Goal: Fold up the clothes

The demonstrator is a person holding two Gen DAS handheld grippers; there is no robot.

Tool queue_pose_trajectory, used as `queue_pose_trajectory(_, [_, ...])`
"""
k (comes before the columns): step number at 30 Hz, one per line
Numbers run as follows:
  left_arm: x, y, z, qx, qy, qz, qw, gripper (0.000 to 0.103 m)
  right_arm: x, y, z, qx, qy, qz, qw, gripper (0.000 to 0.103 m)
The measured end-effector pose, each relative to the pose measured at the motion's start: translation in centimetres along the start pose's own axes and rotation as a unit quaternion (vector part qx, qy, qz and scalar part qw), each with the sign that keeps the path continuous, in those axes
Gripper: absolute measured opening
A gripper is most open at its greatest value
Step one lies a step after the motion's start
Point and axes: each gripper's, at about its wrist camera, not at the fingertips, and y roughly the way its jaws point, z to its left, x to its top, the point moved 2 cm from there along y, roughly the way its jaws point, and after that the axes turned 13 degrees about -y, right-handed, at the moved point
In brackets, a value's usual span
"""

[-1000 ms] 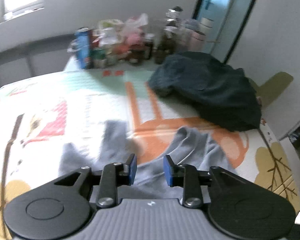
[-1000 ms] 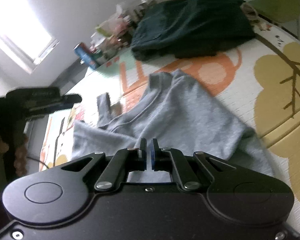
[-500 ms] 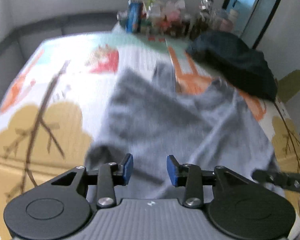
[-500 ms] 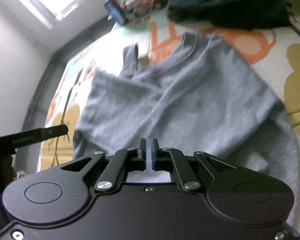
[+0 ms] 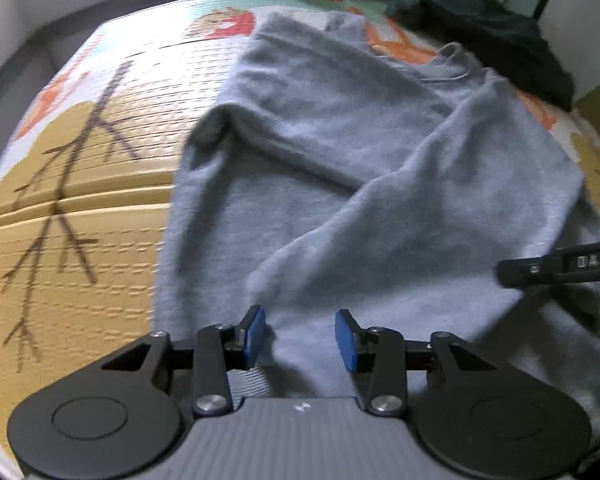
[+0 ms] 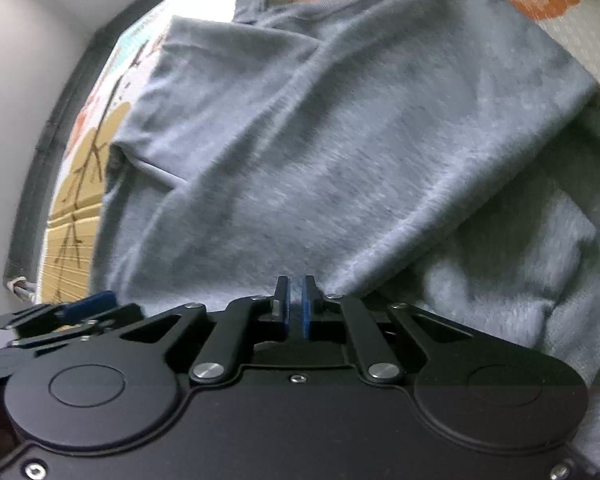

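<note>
Left wrist view is looking down on a yellow and white foam play mat printed with brown branches (image 5: 72,208), which is lying to the left of the jaws. Ahead of the jaws and spreading to their right, a grey fleecy sweatshirt (image 5: 360,152) is lying rumpled on the mat, one fold crossing it diagonally. The left gripper (image 5: 300,334) is hovering over the near hem, its blue-padded jaws having just been opening and standing about half apart, with cloth under the gap but no pad pressing on it. Far beyond the jaws to the right, a dark green crumpled garment (image 5: 488,36) is lying at the mat's back edge. Right wrist view is showing the same sweatshirt filling the space ahead of the right gripper (image 6: 296,304), whose jaws are standing almost closed, nothing visibly pinched between them.
</note>
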Motion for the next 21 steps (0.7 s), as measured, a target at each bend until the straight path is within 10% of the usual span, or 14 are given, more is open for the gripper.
queue_pose_trajectory(7, [-1.0,-2.8,4.6,-0.039,-0.078,0.000,0.9962,0.060,-0.9,-3.5,-1.0,0.003,0.019,-0.043,0.999,0.005])
queue_pose_trajectory(21, [-2.4,-5.8,7.5,-0.039,-0.079,-0.009,0.9961,0.059,-7.7,-11.9,-5.1,-0.067,0.078,-0.095,0.990,0.022])
